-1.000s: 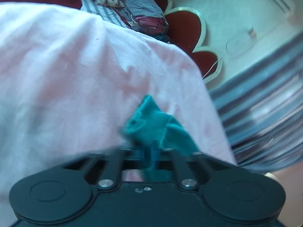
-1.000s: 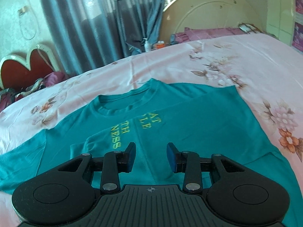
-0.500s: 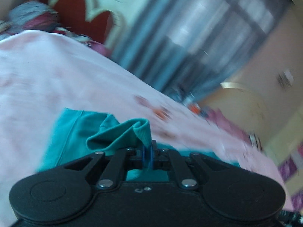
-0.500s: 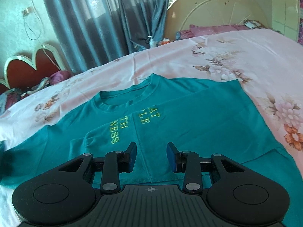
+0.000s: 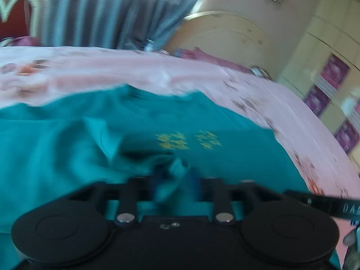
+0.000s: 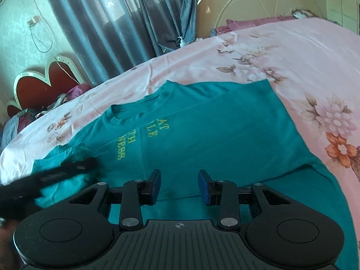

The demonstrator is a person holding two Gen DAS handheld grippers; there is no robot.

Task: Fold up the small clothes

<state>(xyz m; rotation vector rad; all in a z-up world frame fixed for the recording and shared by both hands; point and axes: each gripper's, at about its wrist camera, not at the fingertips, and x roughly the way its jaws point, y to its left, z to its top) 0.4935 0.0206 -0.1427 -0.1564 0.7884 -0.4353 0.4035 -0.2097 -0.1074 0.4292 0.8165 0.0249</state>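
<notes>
My left gripper point(image 5: 174, 183) has its jaws pinched on a bunched fold of the teal t-shirt point(image 6: 202, 130), lifted over the shirt's body; that view is blurred. My right gripper point(image 6: 179, 185) hovers low over the hem area, jaws wide apart, gripping nothing. Shirt lies spread on the pink floral bed point(image 6: 292, 51), yellow lettering point(image 6: 144, 138) up.

Soft daylight glowed through the curtains point(image 6: 126, 22). The left wrist view was motion-blurred; the right stayed sharp, edges fisheye-curved.
</notes>
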